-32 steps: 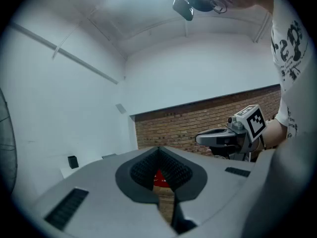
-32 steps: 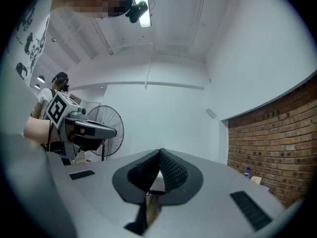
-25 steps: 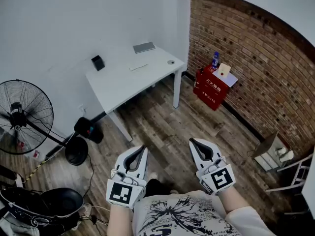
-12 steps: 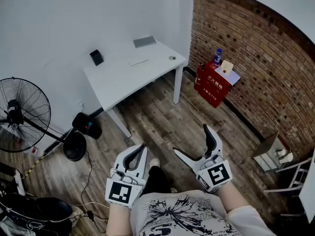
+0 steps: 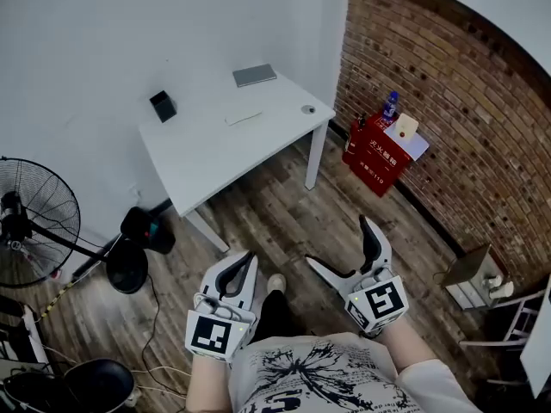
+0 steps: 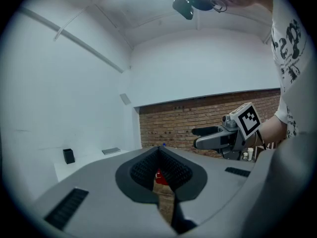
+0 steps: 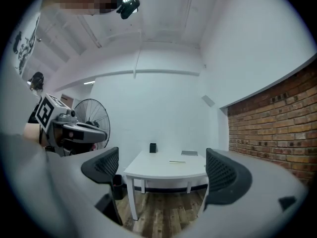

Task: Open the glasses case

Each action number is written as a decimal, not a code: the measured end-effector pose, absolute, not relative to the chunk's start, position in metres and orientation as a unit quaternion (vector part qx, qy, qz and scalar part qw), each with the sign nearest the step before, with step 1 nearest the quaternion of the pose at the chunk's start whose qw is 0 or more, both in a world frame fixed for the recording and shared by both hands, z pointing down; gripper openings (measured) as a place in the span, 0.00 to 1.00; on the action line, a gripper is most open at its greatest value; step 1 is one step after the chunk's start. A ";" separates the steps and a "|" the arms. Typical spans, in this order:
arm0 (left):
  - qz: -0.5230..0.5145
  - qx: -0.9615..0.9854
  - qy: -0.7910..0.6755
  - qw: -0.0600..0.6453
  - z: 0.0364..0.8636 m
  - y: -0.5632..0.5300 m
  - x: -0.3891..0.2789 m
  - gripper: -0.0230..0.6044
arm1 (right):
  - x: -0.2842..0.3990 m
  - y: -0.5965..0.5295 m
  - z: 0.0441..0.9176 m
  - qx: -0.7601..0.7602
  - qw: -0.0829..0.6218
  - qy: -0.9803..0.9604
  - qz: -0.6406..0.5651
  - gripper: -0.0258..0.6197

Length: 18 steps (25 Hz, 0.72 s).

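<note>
Now two grippers hang well apart from the white table (image 5: 207, 144).
The left gripper (image 5: 243, 259) has its jaws pressed together on nothing; the right gripper (image 5: 337, 241) has just been opening, and its jaws stand wide with nothing between them. On the table lie four things: one flat grey case (image 5: 255, 75), probably the glasses case, closed at the far edge, one black box (image 5: 162, 106), one pale strip (image 5: 244, 118), one round thing (image 5: 308, 109). One red box (image 5: 379, 157) by the brick wall (image 5: 448, 101) carries one blue bottle (image 5: 392, 106).
</note>
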State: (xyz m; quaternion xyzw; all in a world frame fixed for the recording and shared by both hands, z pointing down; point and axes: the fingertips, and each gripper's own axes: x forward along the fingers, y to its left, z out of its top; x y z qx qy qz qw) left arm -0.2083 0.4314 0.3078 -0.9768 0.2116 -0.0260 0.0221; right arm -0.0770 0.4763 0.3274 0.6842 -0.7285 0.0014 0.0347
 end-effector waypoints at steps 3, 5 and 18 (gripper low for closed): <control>-0.026 -0.979 0.200 0.013 0.306 0.377 -0.190 0.06 | -0.066 0.421 0.325 0.683 0.043 -0.729 0.005 0.90; -0.026 -0.980 0.195 0.007 0.303 0.336 -0.178 0.06 | -0.056 0.383 0.321 0.685 0.043 -0.727 0.009 0.90; -0.019 -0.982 0.188 0.008 0.298 0.122 -0.126 0.06 | 0.003 0.170 0.323 0.692 0.041 -0.719 0.040 0.86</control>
